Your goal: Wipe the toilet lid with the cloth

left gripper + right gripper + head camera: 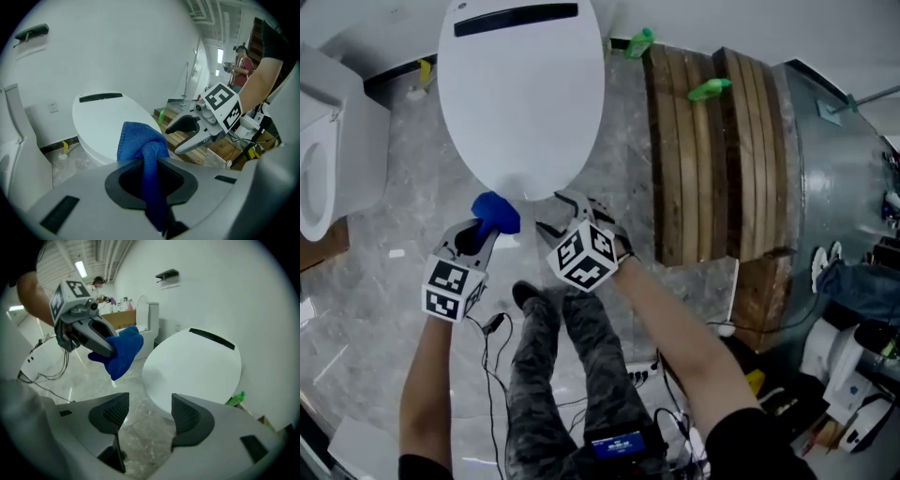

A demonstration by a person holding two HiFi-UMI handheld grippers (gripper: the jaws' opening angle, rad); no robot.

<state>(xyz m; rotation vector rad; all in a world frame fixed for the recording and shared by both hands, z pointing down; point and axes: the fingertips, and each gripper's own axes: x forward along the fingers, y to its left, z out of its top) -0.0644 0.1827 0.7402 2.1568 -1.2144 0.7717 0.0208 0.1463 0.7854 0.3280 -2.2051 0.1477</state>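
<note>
Cloth (496, 214), blue and bunched, is clamped between the closed jaws of the left tongs (149, 178), just off the near edge of the white toilet lid (522, 103). Right tongs (145, 416) hang just to its right, jaws wide apart and empty, above the grey marbled floor (375, 291). Wooden planks (712, 159) lie farther right.

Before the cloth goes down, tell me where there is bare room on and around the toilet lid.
The whole toilet lid is bare, from its dark rear slot to the front edge. Bare floor lies between it and the second toilet. Crowded: just off its front edge, with left gripper, blue cloth and right gripper.
</note>
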